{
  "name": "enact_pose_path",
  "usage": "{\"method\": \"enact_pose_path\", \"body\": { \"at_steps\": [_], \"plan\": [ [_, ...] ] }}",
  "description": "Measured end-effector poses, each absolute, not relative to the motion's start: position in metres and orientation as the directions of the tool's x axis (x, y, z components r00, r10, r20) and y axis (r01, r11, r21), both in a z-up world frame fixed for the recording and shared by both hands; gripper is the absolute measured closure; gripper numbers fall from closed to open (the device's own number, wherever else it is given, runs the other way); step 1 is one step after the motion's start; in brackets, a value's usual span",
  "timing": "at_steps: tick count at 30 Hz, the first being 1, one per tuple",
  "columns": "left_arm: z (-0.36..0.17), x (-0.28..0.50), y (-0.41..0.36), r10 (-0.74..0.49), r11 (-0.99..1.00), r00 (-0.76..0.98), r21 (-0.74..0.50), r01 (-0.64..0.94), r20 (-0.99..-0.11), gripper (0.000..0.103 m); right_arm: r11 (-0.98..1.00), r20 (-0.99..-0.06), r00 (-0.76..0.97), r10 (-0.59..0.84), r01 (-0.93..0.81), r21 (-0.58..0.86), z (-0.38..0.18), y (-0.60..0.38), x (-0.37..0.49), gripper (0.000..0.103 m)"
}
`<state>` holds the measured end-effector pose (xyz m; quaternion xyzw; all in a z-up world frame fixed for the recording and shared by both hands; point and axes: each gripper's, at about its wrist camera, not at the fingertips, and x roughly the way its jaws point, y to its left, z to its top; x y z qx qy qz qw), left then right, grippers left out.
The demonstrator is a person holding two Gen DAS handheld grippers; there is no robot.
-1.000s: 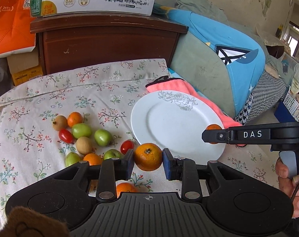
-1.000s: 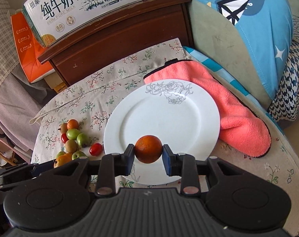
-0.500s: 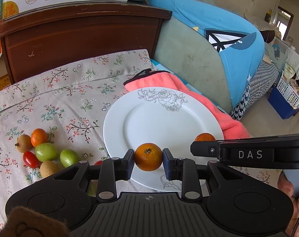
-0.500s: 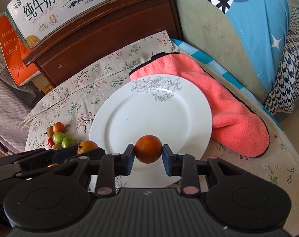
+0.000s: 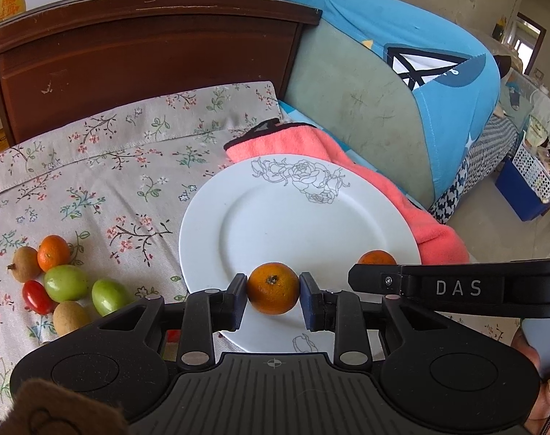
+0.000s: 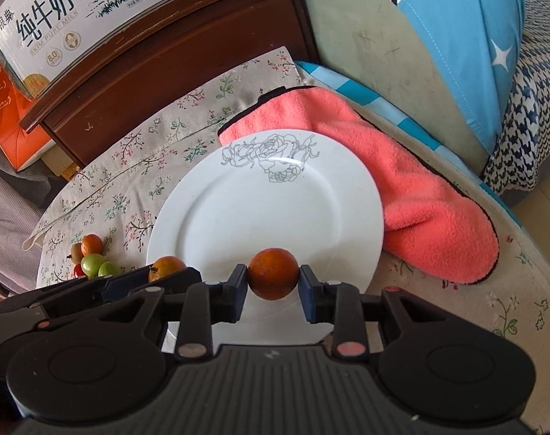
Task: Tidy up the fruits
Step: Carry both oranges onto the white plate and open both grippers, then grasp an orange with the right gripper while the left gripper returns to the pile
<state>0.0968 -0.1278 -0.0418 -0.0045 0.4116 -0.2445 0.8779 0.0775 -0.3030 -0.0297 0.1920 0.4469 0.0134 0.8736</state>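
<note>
My left gripper (image 5: 273,295) is shut on a small orange (image 5: 273,288) and holds it over the near rim of the white rose-printed plate (image 5: 293,217). My right gripper (image 6: 273,282) is shut on a second orange (image 6: 273,278), also over the plate's (image 6: 257,203) near edge. In the left wrist view the right gripper's side shows at the right, with its orange (image 5: 376,256) peeking above it. In the right wrist view the left gripper's orange (image 6: 166,267) shows at the left. The plate holds no fruit.
Loose fruit lies on the floral cloth left of the plate: a small orange (image 5: 53,252), green fruits (image 5: 66,282), a red tomato (image 5: 37,297) and brown fruits (image 5: 24,264). A pink towel (image 6: 402,188) lies right of the plate. A wooden cabinet (image 5: 148,65) stands behind.
Both grippers moved forward and over the plate with their oranges still held. The left one swung right, away from the fruit pile.
</note>
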Motion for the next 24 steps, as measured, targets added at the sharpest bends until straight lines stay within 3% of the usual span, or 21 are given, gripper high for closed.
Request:
{"method": "enact_pose_path", "body": {
  "at_steps": [4, 8, 13, 24],
  "plan": [
    [-0.039, 0.095, -0.129, -0.438, 0.878, 0.546, -0.209, 0.43, -0.714, 0.072, 0.919, -0.777, 0.6, 0.191, 0.169, 0.356, -0.032, -0.305, 0.078, 0.07],
    [-0.033, 0.095, -0.123, -0.438, 0.885, 0.556, -0.23, 0.406, -0.706, 0.055, 0.905, -0.766, 0.612, 0.199, 0.184, 0.383, -0.029, -0.309, 0.077, 0.07],
    [-0.017, 0.096, -0.11, -0.43, 0.897, 0.59, -0.248, 0.367, -0.683, 0.042, 0.903, -0.743, 0.635, 0.212, 0.163, 0.397, -0.022, -0.309, 0.075, 0.069],
    [0.001, 0.098, -0.068, -0.298, 0.949, 0.609, -0.163, 0.269, -0.735, 0.033, 0.924, -0.702, 0.656, 0.275, 0.02, 0.381, -0.004, -0.284, 0.067, 0.063]
  ]
}}
